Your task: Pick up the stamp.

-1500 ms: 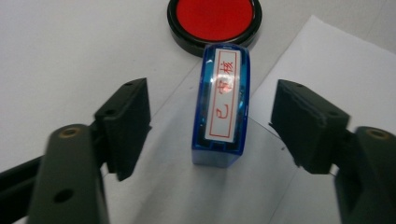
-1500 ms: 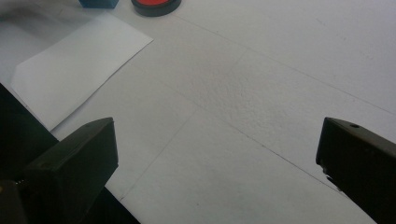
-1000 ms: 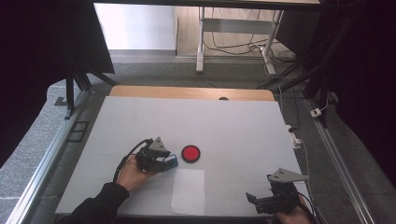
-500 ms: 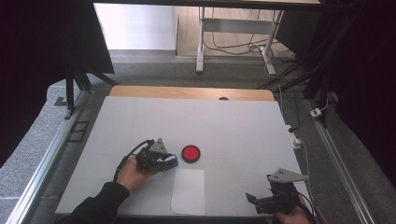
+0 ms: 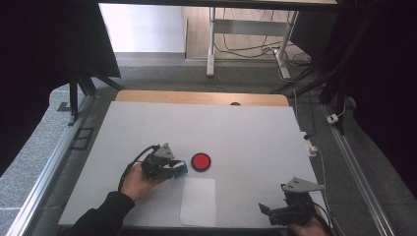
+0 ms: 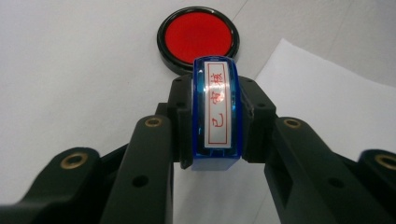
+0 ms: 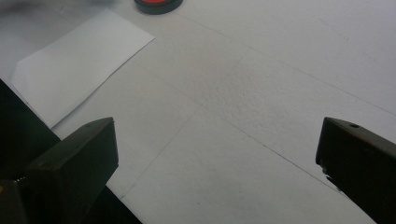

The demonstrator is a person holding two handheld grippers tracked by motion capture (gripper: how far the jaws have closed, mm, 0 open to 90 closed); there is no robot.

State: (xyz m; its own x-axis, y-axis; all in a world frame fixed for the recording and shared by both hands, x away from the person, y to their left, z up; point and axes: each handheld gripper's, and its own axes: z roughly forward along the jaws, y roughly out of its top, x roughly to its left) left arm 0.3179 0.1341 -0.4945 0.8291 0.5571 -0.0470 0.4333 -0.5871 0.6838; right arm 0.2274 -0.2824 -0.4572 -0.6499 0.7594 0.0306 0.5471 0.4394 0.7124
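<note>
The left gripper [image 6: 215, 140] is clenched on a blue translucent plastic stamp [image 6: 216, 114] with a white label of red characters, just short of the round black-rimmed red ink pad [image 6: 198, 37], while the right gripper [image 7: 217, 158] gapes released over the white bench [image 7: 261, 84].
</note>
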